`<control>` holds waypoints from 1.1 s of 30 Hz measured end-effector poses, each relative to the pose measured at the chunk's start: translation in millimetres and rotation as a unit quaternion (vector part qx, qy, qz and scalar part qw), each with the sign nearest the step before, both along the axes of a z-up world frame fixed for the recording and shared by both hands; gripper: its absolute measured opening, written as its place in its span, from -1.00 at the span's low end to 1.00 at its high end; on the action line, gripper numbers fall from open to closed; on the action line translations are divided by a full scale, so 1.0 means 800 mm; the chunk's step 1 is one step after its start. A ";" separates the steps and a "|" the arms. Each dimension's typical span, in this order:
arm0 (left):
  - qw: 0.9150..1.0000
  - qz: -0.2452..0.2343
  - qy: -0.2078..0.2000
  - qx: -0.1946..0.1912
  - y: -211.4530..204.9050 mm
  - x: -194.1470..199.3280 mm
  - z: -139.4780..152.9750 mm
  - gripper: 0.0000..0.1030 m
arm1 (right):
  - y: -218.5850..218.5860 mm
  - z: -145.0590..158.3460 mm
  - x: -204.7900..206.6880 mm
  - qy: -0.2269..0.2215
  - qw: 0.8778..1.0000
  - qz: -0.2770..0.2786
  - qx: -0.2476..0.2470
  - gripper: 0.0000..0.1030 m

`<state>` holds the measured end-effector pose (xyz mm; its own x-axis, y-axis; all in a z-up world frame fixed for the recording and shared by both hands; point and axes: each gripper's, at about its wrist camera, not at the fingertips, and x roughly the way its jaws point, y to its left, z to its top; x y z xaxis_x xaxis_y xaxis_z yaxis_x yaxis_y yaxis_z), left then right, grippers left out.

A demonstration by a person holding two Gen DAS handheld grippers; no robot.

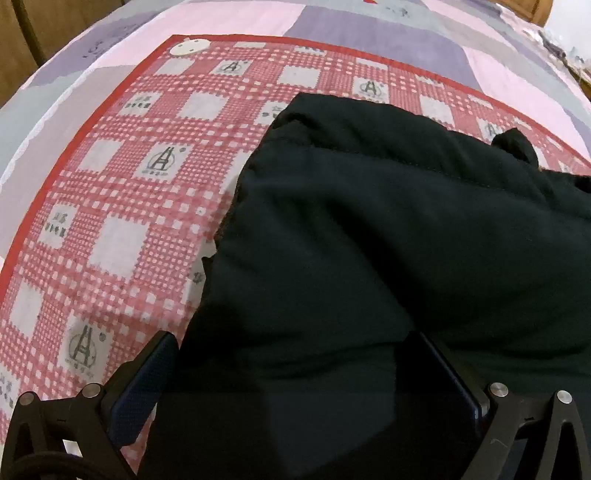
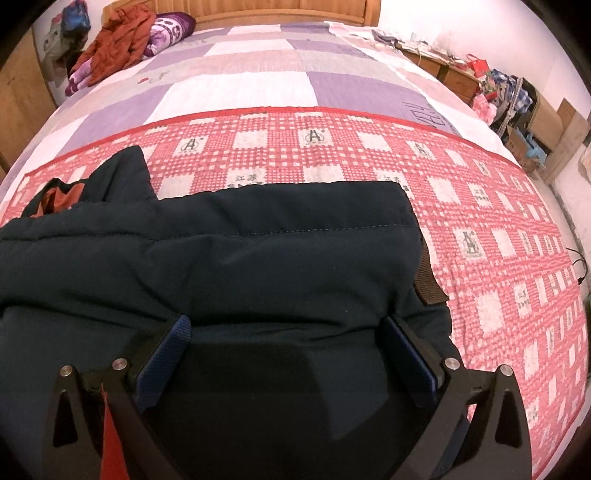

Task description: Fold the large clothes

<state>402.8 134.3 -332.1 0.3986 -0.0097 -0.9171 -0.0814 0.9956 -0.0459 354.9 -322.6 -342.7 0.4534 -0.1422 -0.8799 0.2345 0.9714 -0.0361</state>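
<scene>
A dark navy padded jacket (image 1: 388, 229) lies folded on a red-and-white checked cloth (image 1: 110, 206) spread on the bed. In the right wrist view the jacket (image 2: 240, 251) shows an orange lining at its left end and a brown strap (image 2: 428, 280) at its right edge. My left gripper (image 1: 291, 354) is open, its fingers wide apart over the jacket's near left edge. My right gripper (image 2: 288, 332) is open too, its blue-padded fingers (image 2: 166, 354) spread over the jacket's near edge. Neither holds fabric.
The checked cloth (image 2: 480, 229) lies on a purple-and-pink patchwork bedspread (image 2: 258, 74). Orange clothing and a purple pillow (image 2: 162, 29) are piled at the headboard. Boxes and clutter (image 2: 517, 103) stand beside the bed on the right. A white round object (image 1: 190, 47) sits at the cloth's far corner.
</scene>
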 end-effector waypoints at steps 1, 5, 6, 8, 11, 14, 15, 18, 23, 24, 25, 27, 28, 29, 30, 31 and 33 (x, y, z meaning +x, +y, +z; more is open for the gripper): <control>1.000 -0.001 0.000 0.001 0.000 0.001 -0.001 1.00 | 0.000 -0.001 0.000 -0.001 1.000 0.000 0.001 1.00; 1.000 -0.004 0.000 0.000 0.001 0.004 -0.005 1.00 | -0.002 -0.003 0.000 -0.003 1.000 0.001 0.006 1.00; 1.000 -0.005 0.000 -0.001 0.001 0.005 -0.006 1.00 | -0.003 -0.004 0.000 -0.004 1.000 0.001 0.006 1.00; 1.000 -0.005 -0.001 -0.004 0.002 0.006 -0.008 1.00 | -0.003 -0.005 0.000 -0.006 1.000 0.001 0.007 1.00; 1.000 -0.007 -0.002 -0.007 0.003 0.008 -0.012 1.00 | -0.003 -0.007 0.001 -0.007 1.000 0.001 0.009 1.00; 1.000 -0.002 0.002 -0.020 0.008 0.011 -0.017 1.00 | -0.003 -0.008 0.002 -0.006 1.000 0.001 0.009 1.00; 1.000 0.000 0.003 -0.024 0.009 0.013 -0.019 1.00 | -0.003 -0.009 0.002 -0.006 1.000 0.001 0.010 1.00; 1.000 -0.004 0.008 -0.026 0.012 0.019 -0.023 1.00 | -0.004 -0.012 0.004 -0.003 1.000 0.000 0.011 1.00; 0.999 0.006 0.033 -0.036 0.028 0.035 -0.024 1.00 | -0.006 -0.015 0.012 0.016 1.000 0.001 0.013 1.00; 0.998 0.014 0.038 -0.038 0.034 0.037 -0.022 1.00 | -0.007 -0.014 0.014 0.020 1.000 0.002 0.014 1.00; 0.998 0.023 0.039 -0.037 0.042 0.037 -0.018 1.00 | -0.008 -0.013 0.016 0.025 1.000 0.002 0.016 1.00; 0.999 0.025 0.030 -0.026 0.051 0.030 -0.006 0.97 | -0.008 -0.006 0.015 0.028 0.999 0.005 0.015 1.00; 1.000 0.018 0.016 -0.016 0.053 0.024 0.004 0.95 | -0.007 0.001 0.012 0.027 1.000 0.004 0.006 1.00; 1.000 0.001 -0.008 -0.007 0.054 0.011 0.020 0.95 | -0.005 0.008 0.007 0.021 1.000 0.003 -0.004 1.00; 1.000 -0.012 -0.024 -0.002 0.053 0.001 0.032 0.95 | 0.000 0.021 -0.003 0.005 1.000 0.005 -0.017 1.00; 0.999 -0.029 -0.043 0.001 0.050 -0.014 0.046 0.95 | 0.006 0.036 -0.019 -0.024 0.999 0.012 -0.026 1.00; 0.995 -0.066 -0.079 0.002 0.034 -0.057 0.074 0.95 | 0.021 0.059 -0.050 -0.069 0.996 0.031 -0.036 1.00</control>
